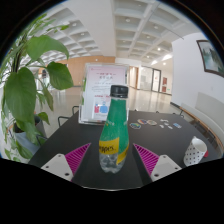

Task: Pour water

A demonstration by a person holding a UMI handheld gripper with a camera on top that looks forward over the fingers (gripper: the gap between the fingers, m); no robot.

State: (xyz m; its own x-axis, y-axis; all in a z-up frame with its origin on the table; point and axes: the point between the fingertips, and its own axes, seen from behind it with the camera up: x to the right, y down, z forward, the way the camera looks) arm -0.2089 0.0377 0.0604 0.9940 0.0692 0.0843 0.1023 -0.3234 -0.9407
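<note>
Bench (150, 128): a dark top carrying everything here; the bare stretch near the claw leaves room to come in straight and low.
Plant (28, 85): large leaves crowd the left side, close beside the approach line, so the safer swing after the lift looks to be toward the right.
Sign board (103, 90): stands upright beyond the bottle, far enough back that it should not hinder the grasp.
Bottle (115, 130): green, upright, cap on, resting on the bench between the two pads and just ahead of them, with a gap showing on each side.
Claw (112, 158): spread wide, pinching nothing; the fingers flank the bottle's lower part.
Cup (196, 150): a small pale vessel with red markings at the right, well apart from the bottle; probably the target for the water.
Step in hand: closing on the bottle.
Doing it well: centre the bottle between the pads, close evenly on the body below the label so it cannot tip, squeeze gently since thin plastic gives, and note the cap looks closed.
</note>
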